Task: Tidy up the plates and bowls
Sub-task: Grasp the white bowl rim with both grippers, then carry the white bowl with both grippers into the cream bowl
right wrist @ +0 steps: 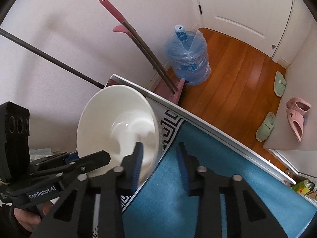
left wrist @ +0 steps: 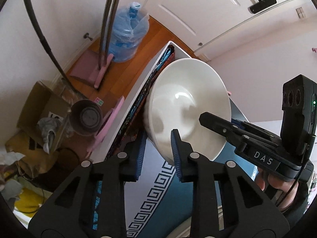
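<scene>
A large white bowl (left wrist: 188, 107) is held tilted in the air above the table edge. It also shows in the right wrist view (right wrist: 116, 123). My left gripper (left wrist: 158, 154) straddles the bowl's lower rim with its blue-padded jaws apart, one pad inside and one outside. My right gripper (right wrist: 160, 164) has its left pad inside the bowl and its jaws spread wide. The right gripper's black finger (left wrist: 218, 123) reaches into the bowl from the right. The left gripper (right wrist: 95, 158) shows at the bowl's lower left.
A blue cloth with a white key-pattern border (right wrist: 198, 198) covers the white-edged table (right wrist: 218, 134). On the wooden floor stand a blue water jug (right wrist: 188, 59), a pink broom and dustpan (right wrist: 138, 39), slippers (right wrist: 297, 117) and cardboard boxes (left wrist: 39, 107). A white door (right wrist: 237, 10) is behind.
</scene>
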### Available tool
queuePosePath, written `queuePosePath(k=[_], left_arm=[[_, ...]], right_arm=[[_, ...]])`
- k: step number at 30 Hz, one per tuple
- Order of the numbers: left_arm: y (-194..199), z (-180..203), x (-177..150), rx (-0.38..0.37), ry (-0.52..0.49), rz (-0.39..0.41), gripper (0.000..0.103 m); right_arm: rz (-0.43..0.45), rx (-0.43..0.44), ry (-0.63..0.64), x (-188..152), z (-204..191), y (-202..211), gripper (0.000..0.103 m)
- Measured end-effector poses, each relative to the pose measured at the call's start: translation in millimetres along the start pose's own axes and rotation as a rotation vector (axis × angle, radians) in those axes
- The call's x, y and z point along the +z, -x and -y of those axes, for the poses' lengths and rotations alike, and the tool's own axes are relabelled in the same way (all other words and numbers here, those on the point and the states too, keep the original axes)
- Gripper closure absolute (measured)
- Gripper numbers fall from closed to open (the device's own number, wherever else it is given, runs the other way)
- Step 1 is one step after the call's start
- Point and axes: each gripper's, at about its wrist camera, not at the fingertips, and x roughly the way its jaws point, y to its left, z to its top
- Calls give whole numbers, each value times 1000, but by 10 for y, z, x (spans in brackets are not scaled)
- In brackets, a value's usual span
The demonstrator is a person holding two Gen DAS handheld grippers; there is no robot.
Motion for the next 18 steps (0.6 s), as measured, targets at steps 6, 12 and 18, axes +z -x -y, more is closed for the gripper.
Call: queuePosePath(k=[6, 12, 18], left_arm=[[57, 95, -39, 44, -43, 24, 80], [228, 251, -105, 79, -104, 64, 80], [528, 523, -262, 70, -171, 105, 80]], right_arm=[[18, -10, 20, -25, -64, 19, 86], [56, 3, 4, -113, -75, 134, 86], [136, -17, -13, -302, -145, 571, 86]])
